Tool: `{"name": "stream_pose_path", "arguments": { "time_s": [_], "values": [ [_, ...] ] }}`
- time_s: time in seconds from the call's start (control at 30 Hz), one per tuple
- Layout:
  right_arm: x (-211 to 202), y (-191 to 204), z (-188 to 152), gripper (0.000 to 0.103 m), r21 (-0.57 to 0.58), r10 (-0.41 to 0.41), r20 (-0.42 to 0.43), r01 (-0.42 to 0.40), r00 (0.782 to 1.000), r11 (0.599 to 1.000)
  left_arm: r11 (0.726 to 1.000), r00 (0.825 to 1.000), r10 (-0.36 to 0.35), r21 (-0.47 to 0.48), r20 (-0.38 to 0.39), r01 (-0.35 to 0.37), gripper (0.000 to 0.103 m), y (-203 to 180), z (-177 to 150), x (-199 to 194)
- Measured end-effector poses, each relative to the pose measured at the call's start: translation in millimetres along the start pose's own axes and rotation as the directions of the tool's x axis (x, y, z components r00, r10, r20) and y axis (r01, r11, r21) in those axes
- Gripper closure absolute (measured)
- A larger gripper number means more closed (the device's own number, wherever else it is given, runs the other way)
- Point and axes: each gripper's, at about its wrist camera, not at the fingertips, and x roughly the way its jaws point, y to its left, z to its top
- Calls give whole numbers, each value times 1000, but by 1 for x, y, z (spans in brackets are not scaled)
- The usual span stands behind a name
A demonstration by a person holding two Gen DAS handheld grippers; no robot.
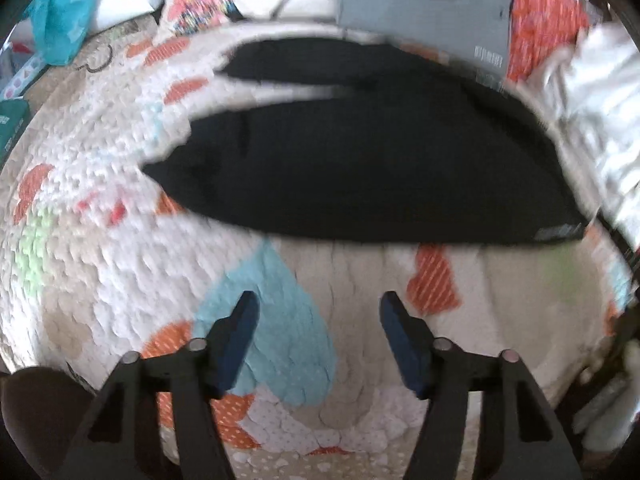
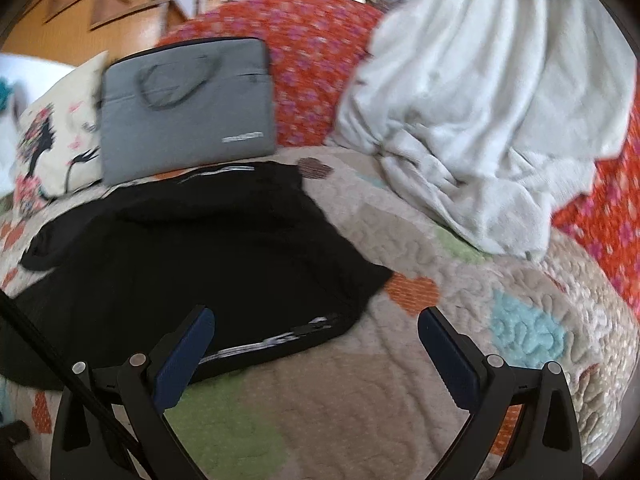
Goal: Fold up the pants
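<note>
Black pants lie spread flat on a quilted bed cover, both legs running toward the left in the left wrist view. My left gripper hovers over the quilt just short of the pants' near edge, open, with only quilt between its blue pads. In the right wrist view the pants show their waistband end with a white-lettered band. My right gripper is open wide; its left pad sits over the waistband edge, and the right pad is over bare quilt.
A grey laptop bag leans at the back just behind the pants, beside a printed cushion. A crumpled white towel or blanket lies on the right over a red patterned cover. A teal cloth is far left.
</note>
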Motion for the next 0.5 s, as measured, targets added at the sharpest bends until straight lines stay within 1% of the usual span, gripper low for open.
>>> {"name": "stream_pose_path", "arguments": {
  "time_s": [0.07,0.1,0.13,0.17,0.2,0.23,0.27,0.3,0.33,0.4,0.47,0.5],
  "values": [
    [9,-28,3,0,129,43,-54,-36,998,991,999,999,-18,-39,46,20,41,13,10,-15],
    [14,-43,4,0,202,78,-78,-61,994,977,998,997,-23,-64,67,27,40,22,17,-22],
    [20,-61,4,0,286,116,-99,-84,988,955,996,996,-31,-82,80,38,40,31,23,-27],
    [24,-73,3,1,346,141,-110,-95,984,933,994,995,-39,-98,89,47,40,42,29,-31],
    [30,-87,2,2,420,184,-122,-117,975,900,993,995,-23,-115,95,34,38,53,35,-33],
    [35,-96,1,5,461,215,-128,-134,968,877,992,995,-9,-121,95,20,38,59,38,-33],
    [39,-101,0,12,494,241,-135,-146,961,857,992,996,5,-127,92,7,38,63,42,-31],
    [44,-105,2,16,520,264,-141,-156,954,840,991,996,11,-137,87,1,38,71,45,-30],
    [50,-107,4,22,530,284,-147,-167,947,831,988,997,11,-151,80,1,38,78,48,-27],
    [62,-104,10,23,518,294,-169,-169,941,839,984,998,-2,-180,68,15,37,89,53,-20],
    [74,-96,15,23,499,324,-192,-192,926,845,977,998,-31,-209,50,41,37,103,60,-9],
    [81,-87,18,23,477,326,-214,-192,921,857,973,998,-41,-226,37,49,37,108,62,-1]
  ]
}}
